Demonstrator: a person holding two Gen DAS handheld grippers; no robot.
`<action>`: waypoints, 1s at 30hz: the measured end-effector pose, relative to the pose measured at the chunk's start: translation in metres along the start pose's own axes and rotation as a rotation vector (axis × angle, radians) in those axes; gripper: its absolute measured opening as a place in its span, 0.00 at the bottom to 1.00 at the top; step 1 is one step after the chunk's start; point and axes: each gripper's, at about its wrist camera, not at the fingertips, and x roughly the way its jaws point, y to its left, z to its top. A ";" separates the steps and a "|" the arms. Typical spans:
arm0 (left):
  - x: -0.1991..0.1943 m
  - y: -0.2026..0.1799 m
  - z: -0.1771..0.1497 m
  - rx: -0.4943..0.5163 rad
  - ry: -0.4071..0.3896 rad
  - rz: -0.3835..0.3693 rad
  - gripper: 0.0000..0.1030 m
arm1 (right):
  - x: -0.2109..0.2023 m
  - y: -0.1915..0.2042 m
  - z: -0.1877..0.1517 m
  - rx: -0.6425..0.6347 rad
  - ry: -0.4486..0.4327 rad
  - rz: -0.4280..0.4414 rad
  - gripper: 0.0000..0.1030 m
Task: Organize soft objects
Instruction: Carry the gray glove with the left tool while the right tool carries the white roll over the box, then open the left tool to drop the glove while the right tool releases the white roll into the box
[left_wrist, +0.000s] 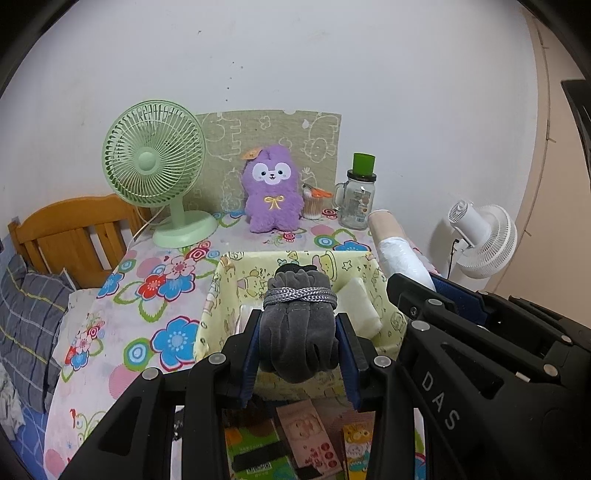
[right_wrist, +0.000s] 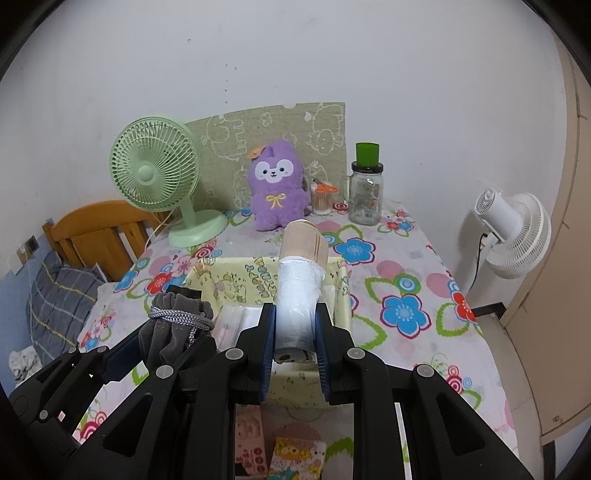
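Left hand-held gripper (left_wrist: 299, 343): I have it clenched on the grey drawstring pouch (left_wrist: 300, 317), the blue pads pressing its velvet body from both sides, the tied neck pointing forward over the basket.
Right hand-held gripper (right_wrist: 295, 332): I have it clenched on the white roll (right_wrist: 300, 291), which sticks out forward, its beige far end reaching past the basket's back rim.
Basket: the yellow cartoon-print fabric basket (right_wrist: 236, 284) sits just ahead of and below both loads; flat clear packets (right_wrist: 236, 321) and a pale pad (left_wrist: 360, 306) already lie inside.
Step in hand: I judge both soft items are carried over the basket, ready for placing, neither yet let go.
Next move: I should lower each load into a free part of the basket, then open one pair of jaws at a time; the two grippers are close side by side, so I must keep them from bumping.
Surface: a flowered cloth (right_wrist: 402, 288) covers it; at the back stand a green fan (left_wrist: 155, 166), a purple plush (left_wrist: 271, 188), a cup of cotton swabs (left_wrist: 313, 205) and a glass jar (left_wrist: 356, 201) with a green lid.
Near edge: colourful small packets (left_wrist: 295, 443) lie below the grippers.
Room: a white wall, a white fan (right_wrist: 513, 236) at the right, a wooden bed frame (left_wrist: 74, 236) with a grey checked pillow (left_wrist: 33, 317) at the left.
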 end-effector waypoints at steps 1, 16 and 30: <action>0.001 0.000 0.001 0.000 0.000 0.000 0.37 | 0.001 0.000 0.000 0.000 0.001 0.001 0.23; 0.032 0.009 0.019 0.025 0.009 0.003 0.37 | 0.043 0.003 0.023 -0.012 0.012 0.020 0.23; 0.070 0.015 0.019 0.017 0.071 -0.012 0.61 | 0.083 0.001 0.021 -0.011 0.081 0.045 0.22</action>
